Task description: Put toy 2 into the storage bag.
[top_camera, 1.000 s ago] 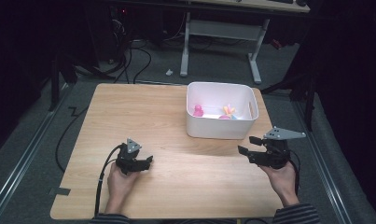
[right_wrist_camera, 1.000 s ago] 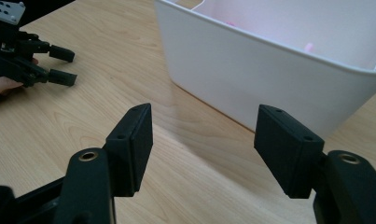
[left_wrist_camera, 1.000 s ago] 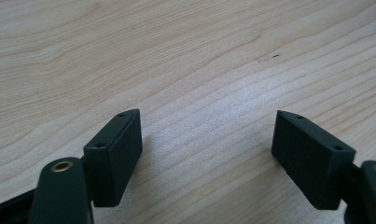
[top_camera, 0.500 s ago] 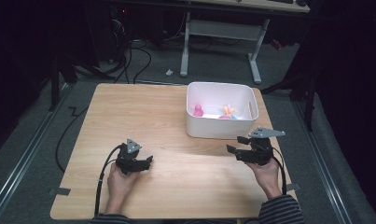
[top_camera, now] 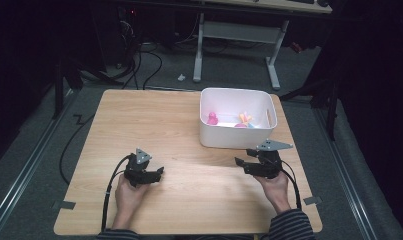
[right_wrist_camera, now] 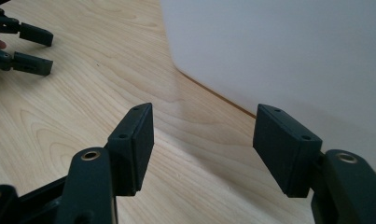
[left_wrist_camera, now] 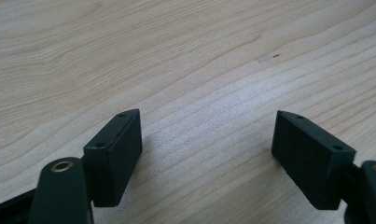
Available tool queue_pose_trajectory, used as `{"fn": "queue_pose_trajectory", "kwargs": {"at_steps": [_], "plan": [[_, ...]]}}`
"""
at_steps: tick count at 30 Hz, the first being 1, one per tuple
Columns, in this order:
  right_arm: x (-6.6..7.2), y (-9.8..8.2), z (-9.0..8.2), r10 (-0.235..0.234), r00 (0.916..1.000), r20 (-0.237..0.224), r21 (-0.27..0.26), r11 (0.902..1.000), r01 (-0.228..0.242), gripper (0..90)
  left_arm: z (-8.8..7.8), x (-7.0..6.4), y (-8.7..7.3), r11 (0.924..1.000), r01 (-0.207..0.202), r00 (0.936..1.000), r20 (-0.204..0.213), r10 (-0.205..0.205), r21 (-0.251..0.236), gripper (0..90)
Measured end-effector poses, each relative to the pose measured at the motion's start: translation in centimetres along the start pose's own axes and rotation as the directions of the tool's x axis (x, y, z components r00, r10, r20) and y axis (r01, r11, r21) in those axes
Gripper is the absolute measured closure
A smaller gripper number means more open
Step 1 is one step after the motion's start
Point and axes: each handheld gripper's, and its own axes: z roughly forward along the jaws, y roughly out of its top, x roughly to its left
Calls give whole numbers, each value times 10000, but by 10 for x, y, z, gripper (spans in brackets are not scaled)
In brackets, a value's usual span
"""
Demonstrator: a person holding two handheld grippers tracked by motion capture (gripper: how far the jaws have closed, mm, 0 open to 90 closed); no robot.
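Both claws spread, empty: left gripper (top_camera: pixel 156 173) on light wooden table (top_camera: pixel 139 120); right gripper (top_camera: pixel 241 162) beside white plastic bin (top_camera: pixel 236 137). We judge risk: forward push shoves bin.

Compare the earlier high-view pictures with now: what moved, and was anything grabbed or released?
The right gripper moved left across the table along the near side of the white bin, its jaws open and empty. Nothing was grabbed or released. The left gripper stayed put, open, and the pink toy and orange toy lie in the bin as before.
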Motion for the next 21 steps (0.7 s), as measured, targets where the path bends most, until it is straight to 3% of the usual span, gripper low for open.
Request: {"fn": "queue_pose_trajectory", "kwargs": {"at_steps": [21], "plan": [[8, -8, 44, -265, 9994, -209, 487, 9984, 275, 389, 0, 0, 0, 10000, -6, 10000, -3, 6, 2, 247]]}}
